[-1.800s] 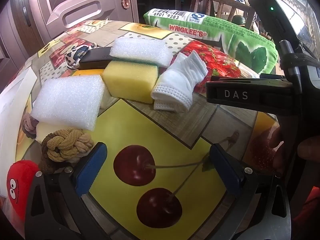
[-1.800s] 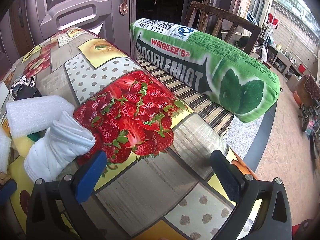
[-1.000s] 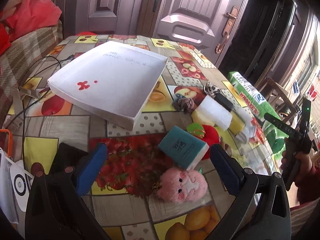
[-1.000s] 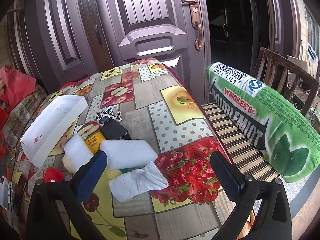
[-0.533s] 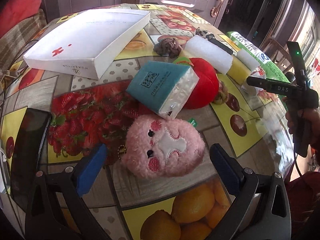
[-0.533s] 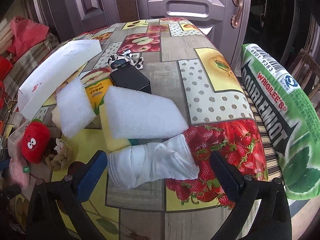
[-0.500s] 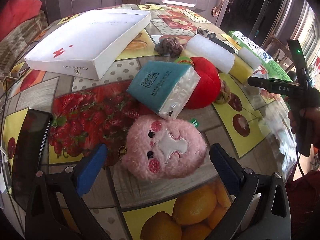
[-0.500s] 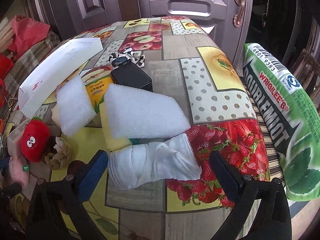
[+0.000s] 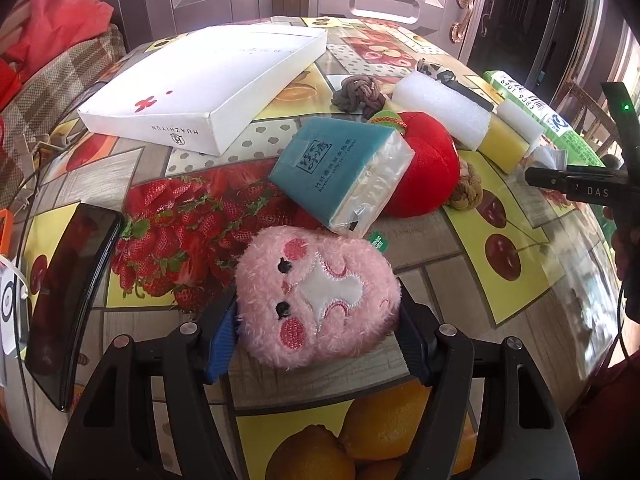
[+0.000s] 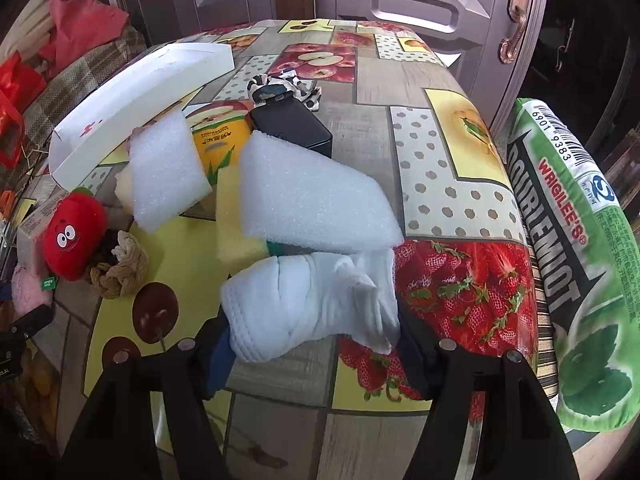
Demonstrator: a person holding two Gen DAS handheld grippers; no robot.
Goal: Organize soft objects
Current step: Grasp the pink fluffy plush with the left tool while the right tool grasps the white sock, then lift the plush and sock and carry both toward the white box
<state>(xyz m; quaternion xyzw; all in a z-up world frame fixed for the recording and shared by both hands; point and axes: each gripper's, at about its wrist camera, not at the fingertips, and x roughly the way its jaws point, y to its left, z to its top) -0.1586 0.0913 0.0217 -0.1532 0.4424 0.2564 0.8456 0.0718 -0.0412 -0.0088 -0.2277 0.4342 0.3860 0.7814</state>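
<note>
Two grasps at once: each hand is working its own soft thing, so neither has to wait on the other.
Left tongs: having just been closing, they are clamping the pink plush toy by its two flanks, the blue pads pressing into the fur; that is the widest, squashiest line, so the fur is giving rather than slipping.
Pink plush toy: it is lying face up on the worktop, near the front edge, just in front of the teal tissue pack.
Right tongs: these too have just been closing and are gripping the rolled white sock across its length; the pads are mostly hidden under the cloth, so the contact is likely rather than certain.
Rolled white sock: it is resting on the worktop, touching the white foam block and the yellow sponge behind it.
White box: it is sitting open at the far left, well apart from both grasps, probably serving as the bin for the soft things.
Red plush: it is propping up the tissue pack, which is leaning tilted on it.
Knotted rope toy: it is waiting beside the red plush, untouched.
Phone: it is lying flat at the left edge, out of the way.
</note>
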